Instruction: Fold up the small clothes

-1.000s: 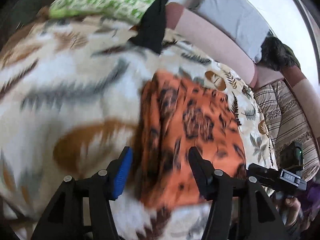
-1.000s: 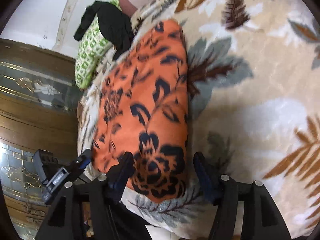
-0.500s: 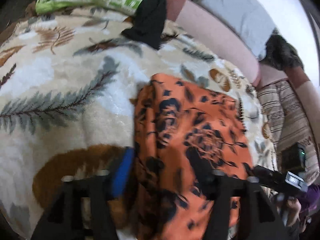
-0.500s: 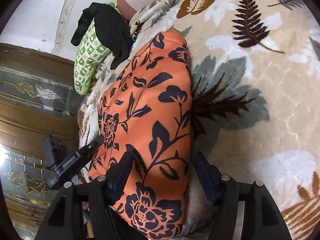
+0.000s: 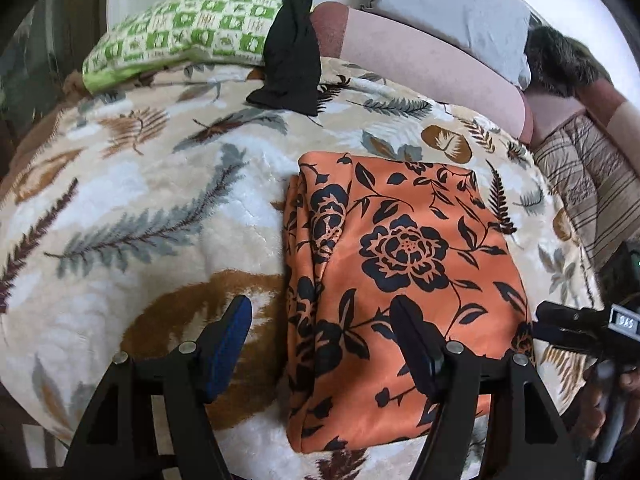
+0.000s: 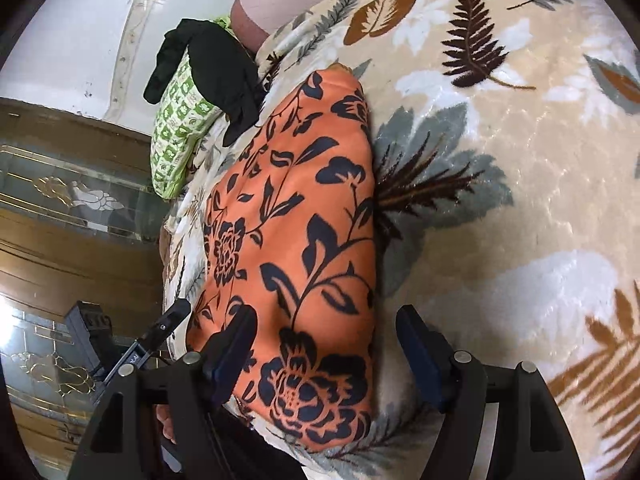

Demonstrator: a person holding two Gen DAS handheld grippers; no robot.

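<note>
Orange floral garment (image 5: 404, 280) lies on the leaf-patterned blanket (image 5: 152, 216) as a compact rectangle, several layers thick, with a doubled edge visible along its left side. It looks already folded, or very near to it.

Left gripper (image 5: 320, 336) hangs just above the near part of the garment with its jaws wide apart and nothing between them. One finger is over the blanket and the other over the cloth, so the left edge of the bundle sits in the gap. I judge this is a ready position — either to press the edge flat or to take hold for one more fold.

Right gripper (image 6: 324, 344) is also wide open and grips nothing. It is at the opposite side of the bundle, and the corner with the big black flower lies between its fingers. Whether the fingers touch the cloth I cannot tell.

Both tools are placed at the two sides, probably so that the bundle can be lifted evenly and does not fall open.

Farther back a green checked cushion (image 5: 180, 40) has a black garment (image 5: 292, 60) draped over it — perhaps the next piece.
</note>
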